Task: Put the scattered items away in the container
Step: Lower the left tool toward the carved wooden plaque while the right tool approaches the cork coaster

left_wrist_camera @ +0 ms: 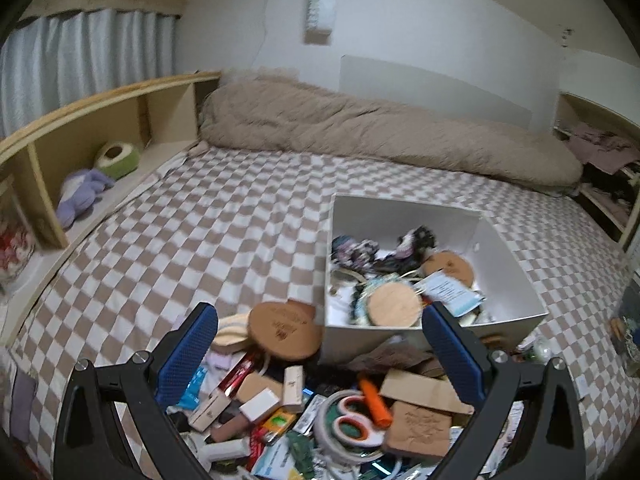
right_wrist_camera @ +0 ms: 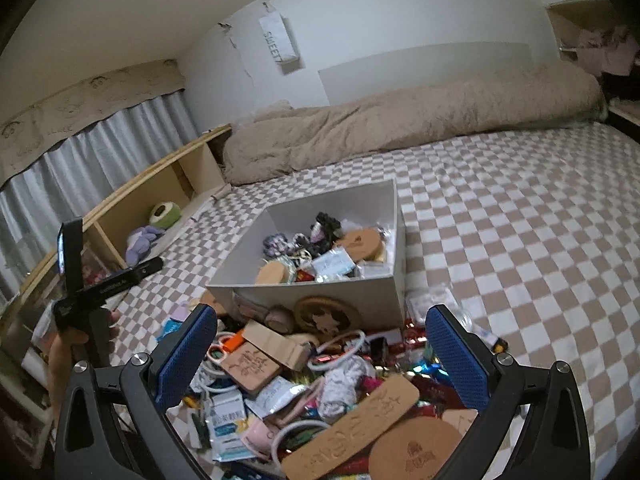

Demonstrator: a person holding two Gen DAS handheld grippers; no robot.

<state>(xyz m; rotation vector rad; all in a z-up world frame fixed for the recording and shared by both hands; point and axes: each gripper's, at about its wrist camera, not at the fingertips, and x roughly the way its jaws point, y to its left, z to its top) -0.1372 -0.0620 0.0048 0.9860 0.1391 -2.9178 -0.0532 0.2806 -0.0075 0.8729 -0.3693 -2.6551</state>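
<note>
White container (left_wrist_camera: 516, 264), partly filled, sits on the checkered bed just behind a scattered pile. Left gripper (left_wrist_camera: 320, 364) and right gripper (right_wrist_camera: 322, 360) hover spread and empty above it; the next item, perhaps the orange-handled scissors (left_wrist_camera: 352, 420), awaits choosing.

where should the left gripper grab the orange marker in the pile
Grip the orange marker across its narrow barrel near the middle, coming from above with the left gripper turned so its fingers straddle the width. It lies flat on top of the pile, slanted, with the scissors close on one side, so a top approach looks least obstructed.
</note>
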